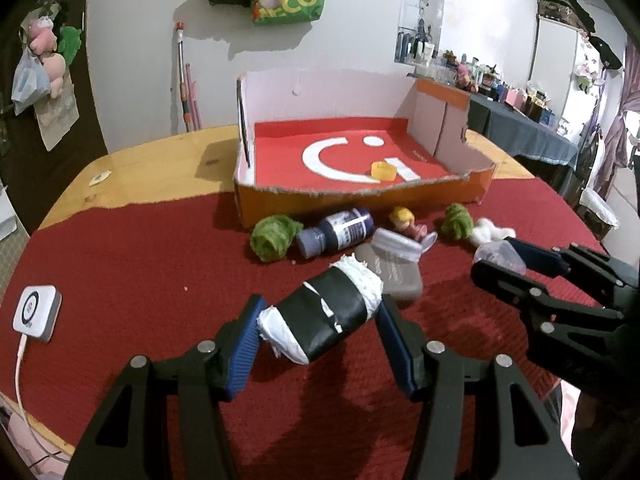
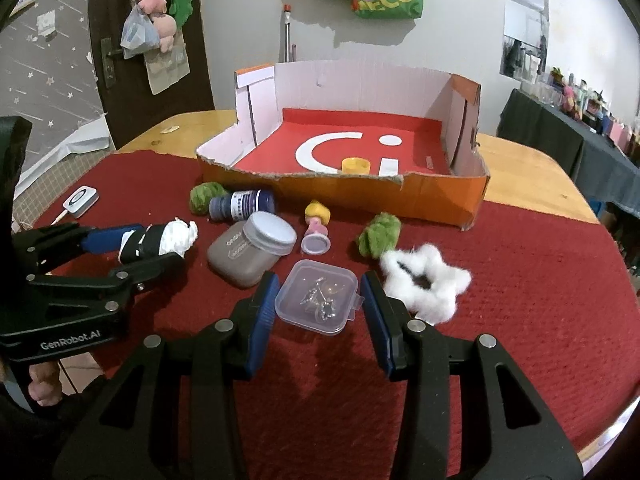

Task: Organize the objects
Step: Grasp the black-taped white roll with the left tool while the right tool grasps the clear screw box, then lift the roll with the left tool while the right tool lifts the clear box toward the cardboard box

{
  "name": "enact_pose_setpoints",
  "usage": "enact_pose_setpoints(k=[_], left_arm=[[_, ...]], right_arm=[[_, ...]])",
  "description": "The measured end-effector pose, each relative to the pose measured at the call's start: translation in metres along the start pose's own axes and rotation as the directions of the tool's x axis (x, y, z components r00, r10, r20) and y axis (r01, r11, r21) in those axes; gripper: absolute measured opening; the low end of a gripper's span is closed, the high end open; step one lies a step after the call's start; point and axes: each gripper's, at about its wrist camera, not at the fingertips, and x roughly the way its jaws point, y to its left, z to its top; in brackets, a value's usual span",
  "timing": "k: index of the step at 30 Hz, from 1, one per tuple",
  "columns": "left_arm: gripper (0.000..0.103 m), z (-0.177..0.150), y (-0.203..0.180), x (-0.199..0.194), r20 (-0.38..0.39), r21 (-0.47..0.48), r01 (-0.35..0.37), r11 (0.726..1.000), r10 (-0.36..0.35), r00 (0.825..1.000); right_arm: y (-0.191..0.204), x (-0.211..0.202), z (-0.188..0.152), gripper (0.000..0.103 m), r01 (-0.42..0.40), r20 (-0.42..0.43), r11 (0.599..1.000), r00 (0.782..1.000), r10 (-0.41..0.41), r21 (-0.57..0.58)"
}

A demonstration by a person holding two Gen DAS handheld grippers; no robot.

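Note:
My left gripper point(image 1: 320, 312) is shut on a black roll with white ends point(image 1: 324, 316), which lies crosswise between the blue pads just above the red cloth. In the right wrist view the same roll point(image 2: 160, 240) shows in the left gripper point(image 2: 156, 246) at the left. A small clear plastic box point(image 2: 316, 298) holding metal bits sits between the pads of my right gripper point(image 2: 320, 284), which are shut on its sides. From the left wrist view, the right gripper point(image 1: 496, 258) holds that clear box point(image 1: 500, 254) at the right.
An orange cardboard tray point(image 2: 400, 196) with a red floor stands behind, a yellow cap point(image 2: 356, 166) inside. Before it lie two green fuzzy balls point(image 2: 204, 196) point(image 2: 378, 234), a dark bottle point(image 2: 244, 204), a grey jar point(image 2: 248, 254), a small doll point(image 2: 317, 224) and white fluff point(image 2: 428, 284). A white device point(image 1: 36, 312) lies far left.

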Motion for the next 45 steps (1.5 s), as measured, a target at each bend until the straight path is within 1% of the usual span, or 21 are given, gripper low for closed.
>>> enact_pose_setpoints(k=[7, 13, 23, 30, 40, 45], left_arm=[[0.059, 0.01, -0.001, -0.001, 0.016, -0.002, 0.003, 1.0, -0.003, 1.0], [0.059, 0.013, 0.001, 0.005, -0.003, -0.009, 0.008, 1.0, -0.008, 1.0], [0.059, 0.025, 0.002, 0.007, 0.003, -0.014, 0.012, 1.0, -0.012, 1.0], [0.059, 0.042, 0.001, 0.007, 0.018, -0.004, 0.022, 1.0, -0.022, 1.0], [0.059, 0.06, 0.002, 0.017, 0.009, -0.006, 0.042, 0.999, -0.042, 0.999], [0.059, 0.067, 0.005, 0.023, 0.001, -0.017, 0.038, 0.999, -0.038, 0.999]], right_arm=[[-0.003, 0.0, 0.01, 0.041, -0.004, 0.006, 1.0, 1.0, 0.004, -0.003], [-0.007, 0.006, 0.01, 0.041, -0.007, -0.011, 1.0, 1.0, 0.007, 0.008], [-0.011, 0.008, 0.016, 0.041, -0.009, -0.011, 1.0, 1.0, 0.009, 0.007], [-0.016, 0.009, 0.028, 0.041, -0.014, -0.016, 1.0, 1.0, 0.014, 0.011], [-0.024, 0.014, 0.048, 0.041, -0.03, -0.033, 0.999, 0.999, 0.031, 0.015], [-0.026, 0.019, 0.055, 0.041, -0.029, -0.04, 0.999, 0.999, 0.03, 0.013]])
